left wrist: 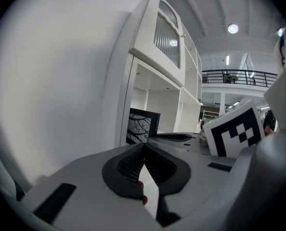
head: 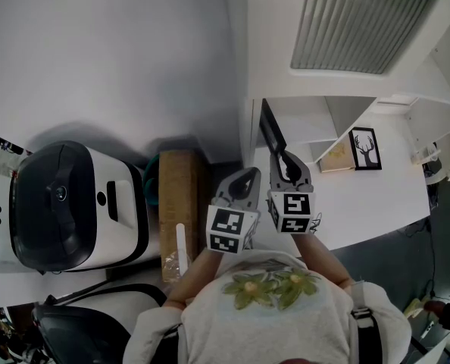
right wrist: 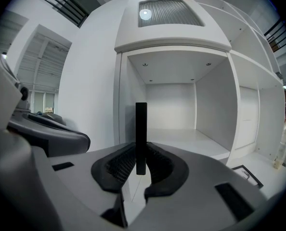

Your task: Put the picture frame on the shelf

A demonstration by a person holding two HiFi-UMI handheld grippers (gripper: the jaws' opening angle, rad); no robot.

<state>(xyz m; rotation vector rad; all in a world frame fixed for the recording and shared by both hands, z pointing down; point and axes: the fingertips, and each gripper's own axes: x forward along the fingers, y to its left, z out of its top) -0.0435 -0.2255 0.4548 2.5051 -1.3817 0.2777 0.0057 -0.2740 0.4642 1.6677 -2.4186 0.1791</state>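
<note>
My right gripper [head: 285,158] is shut on a black picture frame [head: 272,130], which stands upright and edge-on between the jaws [right wrist: 141,137]. Straight ahead of it is the open white shelf compartment [right wrist: 181,134], with bare floor and walls. In the left gripper view the frame [left wrist: 142,125] shows a black-and-white branch picture in front of the shelf unit [left wrist: 157,57]. My left gripper [head: 247,177] hangs just left of the right one, its jaws shut on nothing [left wrist: 144,147].
A deer picture in a black frame [head: 365,149] and a tan print [head: 336,156] lie on the white surface [head: 376,196] at right. A ribbed-glass cabinet door [head: 361,21] sits above the compartment. A white-and-black machine [head: 73,203] and a wooden block [head: 178,203] stand at left.
</note>
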